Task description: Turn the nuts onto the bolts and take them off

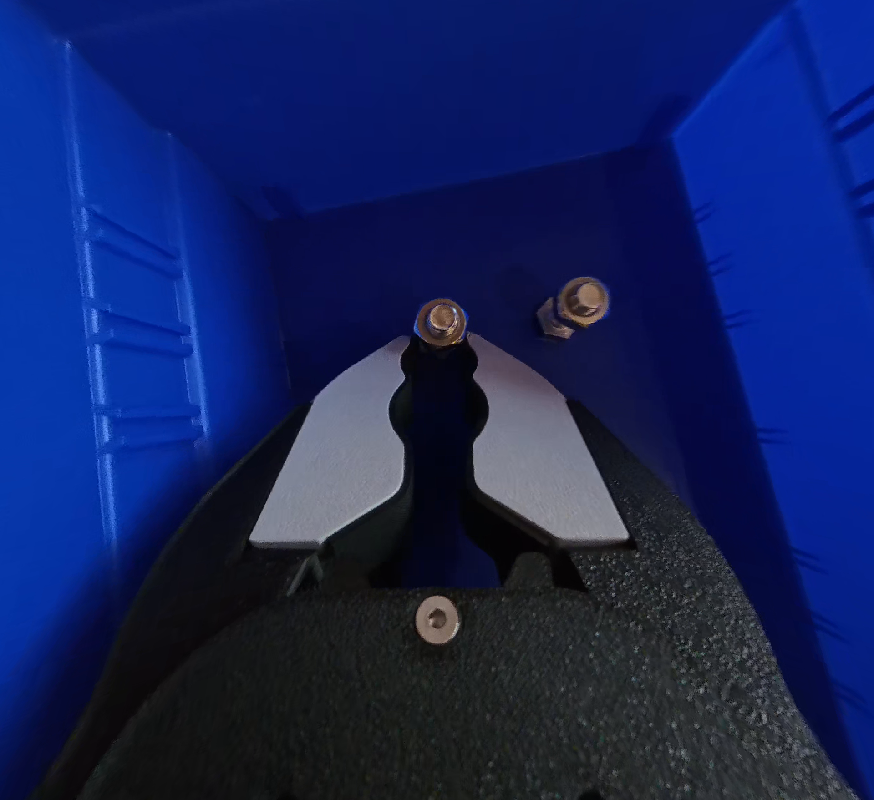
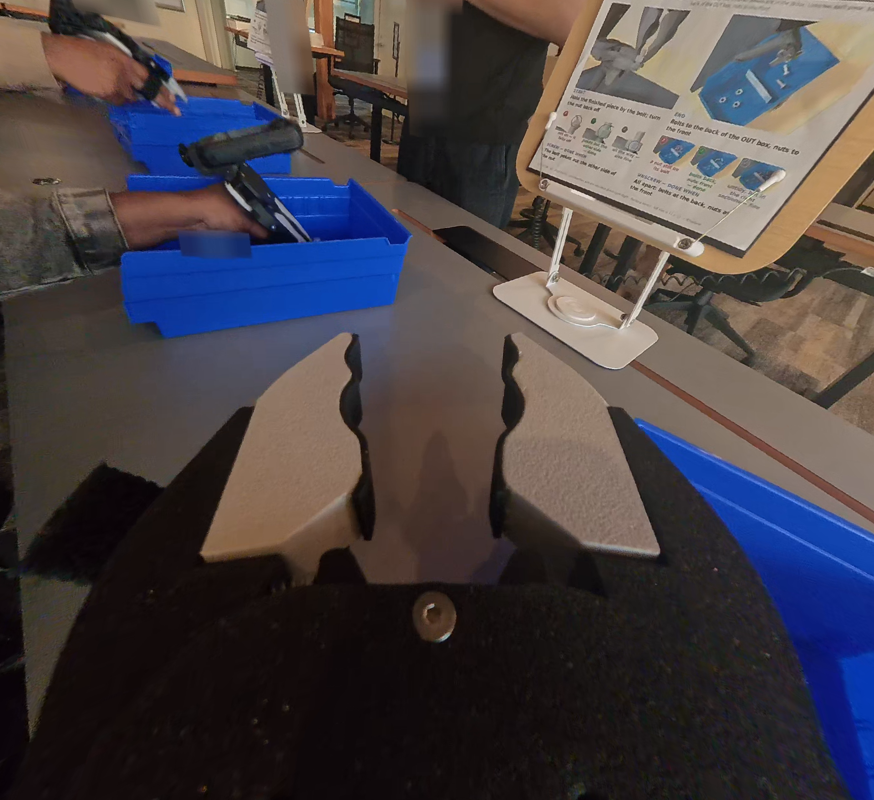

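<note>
Left hand-held gripper [image 1: 442, 340] at bolt [image 1: 441, 321], blue bin [image 1: 142, 304] walls close

My right gripper [image 2: 428, 342] hangs over the grey table [image 2: 425, 285], its fingers spread with nothing between them. Ahead to my left, my left gripper [image 2: 302, 236] dips into a blue bin [image 2: 265, 285]. Ahead to my right stands an instruction sheet stand [image 2: 577, 323].
</note>
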{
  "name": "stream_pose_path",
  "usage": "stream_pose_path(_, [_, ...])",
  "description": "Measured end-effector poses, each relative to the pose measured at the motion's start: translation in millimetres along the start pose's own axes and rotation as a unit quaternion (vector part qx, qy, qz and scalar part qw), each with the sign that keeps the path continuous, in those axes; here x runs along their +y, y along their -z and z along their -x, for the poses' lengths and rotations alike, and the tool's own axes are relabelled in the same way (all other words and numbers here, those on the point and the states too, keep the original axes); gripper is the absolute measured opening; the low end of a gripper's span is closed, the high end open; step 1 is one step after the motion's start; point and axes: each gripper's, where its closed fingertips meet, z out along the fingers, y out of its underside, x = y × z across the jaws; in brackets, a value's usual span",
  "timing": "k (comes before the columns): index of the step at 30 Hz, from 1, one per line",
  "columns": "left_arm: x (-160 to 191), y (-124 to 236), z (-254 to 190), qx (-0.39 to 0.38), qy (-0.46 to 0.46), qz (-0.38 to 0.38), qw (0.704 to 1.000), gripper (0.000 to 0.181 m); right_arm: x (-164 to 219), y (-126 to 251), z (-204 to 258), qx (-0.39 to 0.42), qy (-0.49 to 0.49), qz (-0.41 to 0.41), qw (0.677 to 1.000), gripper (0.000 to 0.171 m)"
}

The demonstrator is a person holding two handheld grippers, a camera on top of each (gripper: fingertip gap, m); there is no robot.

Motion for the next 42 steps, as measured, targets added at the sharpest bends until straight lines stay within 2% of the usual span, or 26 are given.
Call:
stream_pose_path(5, [-24,33,-25,0.029,-0.021,-0.059,0.998,0.017,1,-5,5,-0.013,0.002,0.007,1.000,0.054])
stream_pose_path(9, [-55,74,-67,0.072,-0.057,-0.122,0.988,0.017,-3,-12,15,-0.035,0.007,0.008,0.999,0.052])
stream_pose_path(14, [-87,125,-150,0.174,-0.117,-0.200,0.957,0.017,-12,-23,35,-0.088,0.015,0.005,0.996,0.051])
stream_pose_path(18, [-93,151,-224,0.272,-0.163,-0.234,0.919,0.017,-22,-32,58,-0.163,0.012,-0.003,0.987,0.052])
stream_pose_path(22, [-85,154,-275,0.331,-0.195,-0.230,0.894,0.017,-30,-38,67,-0.195,0.010,0.003,0.981,0.049])
stream_pose_path(27, [-69,151,-316,0.379,-0.224,-0.208,0.874,0.017,-24,-45,81,-0.227,0.043,0.035,0.972,0.045])
stream_pose_path(39, [-48,160,-348,0.413,-0.281,-0.175,0.849,0.017,-12,-42,104,-0.312,0.037,0.057,0.948,0.035])
stream_pose_path(42, [-46,161,-349,0.414,-0.286,-0.173,0.847,0.017,-12,-42,106,-0.326,0.028,0.055,0.943,0.025])
